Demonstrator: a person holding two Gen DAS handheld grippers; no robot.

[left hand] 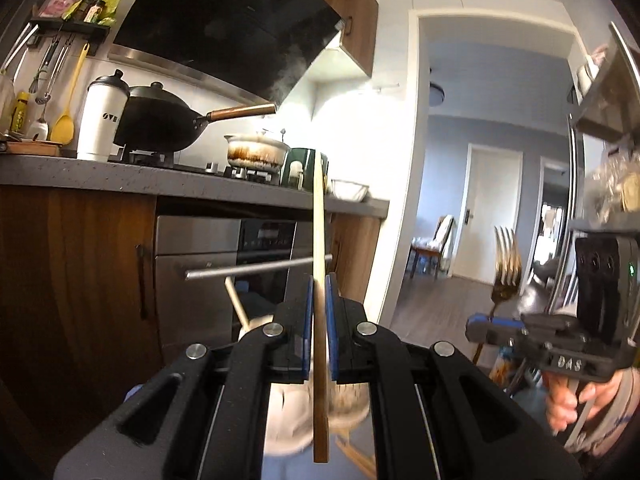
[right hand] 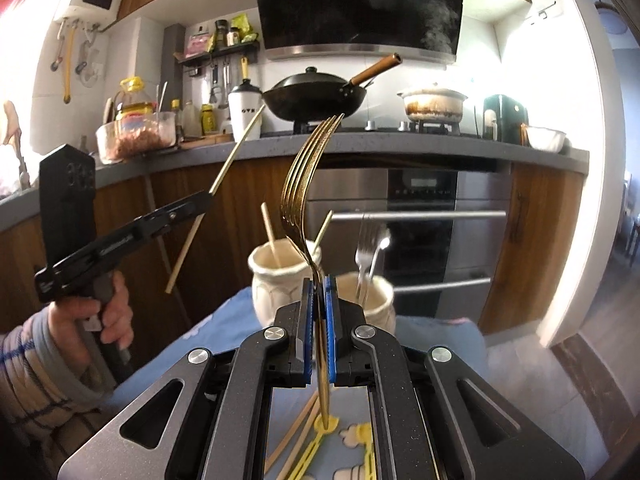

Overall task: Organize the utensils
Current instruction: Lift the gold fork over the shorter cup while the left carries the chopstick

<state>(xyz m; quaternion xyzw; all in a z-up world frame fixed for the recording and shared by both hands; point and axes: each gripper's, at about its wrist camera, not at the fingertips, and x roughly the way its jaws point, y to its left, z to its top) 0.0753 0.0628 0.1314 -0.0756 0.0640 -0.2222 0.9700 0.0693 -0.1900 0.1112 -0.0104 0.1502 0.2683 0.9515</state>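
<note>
Chopstick (right hand: 216,200), tilted, sits pinched in the left gripper (right hand: 202,200) at far left. Two cream jars (right hand: 276,280) stand mid-frame on blue cloth (right hand: 208,344), one with chopsticks, one with cutlery. Right gripper (right hand: 319,292) pinches a gold fork (right hand: 308,184), tines up.

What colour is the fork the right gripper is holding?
Gold. The fork shows best in the right wrist view, clamped in the right gripper.

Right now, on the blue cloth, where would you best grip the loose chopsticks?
Grip the chopsticks at mid-length, coming straight down from above with the tongs set across them. They lie flat and slanted on the cloth, partly hidden under the right tongs, so their ends are hard to reach.
</note>
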